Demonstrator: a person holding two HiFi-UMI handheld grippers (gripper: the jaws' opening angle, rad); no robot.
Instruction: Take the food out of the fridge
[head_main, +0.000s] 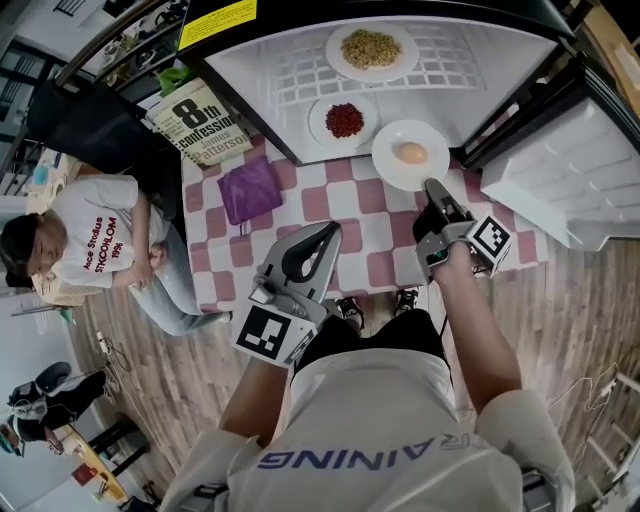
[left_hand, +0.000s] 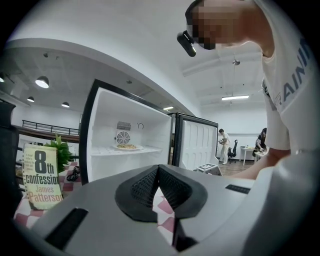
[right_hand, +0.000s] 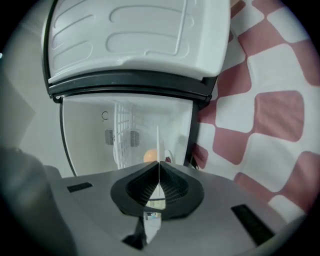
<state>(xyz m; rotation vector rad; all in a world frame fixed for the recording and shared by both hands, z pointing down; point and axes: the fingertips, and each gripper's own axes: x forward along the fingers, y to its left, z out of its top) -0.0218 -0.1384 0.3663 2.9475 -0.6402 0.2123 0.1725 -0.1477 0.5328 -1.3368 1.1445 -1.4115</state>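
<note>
Fingers (right_hand: 175, 186) of your right gripper (head_main: 430, 188) pinch plate (head_main: 388, 168) rim, sparing egg (head_main: 410, 152); left gripper (head_main: 328, 232) pressed together, empty, held back from fridge (head_main: 250, 80) opening to give room.

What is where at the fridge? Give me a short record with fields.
fridge: open, standing on the checked tablecloth
upper shelf: plate of noodles
below it: plate of red food
right gripper: jaws shut on the rim of the egg plate, at the fridge's front edge
left gripper: jaws shut, empty
on the cloth: book, purple pouch
</note>
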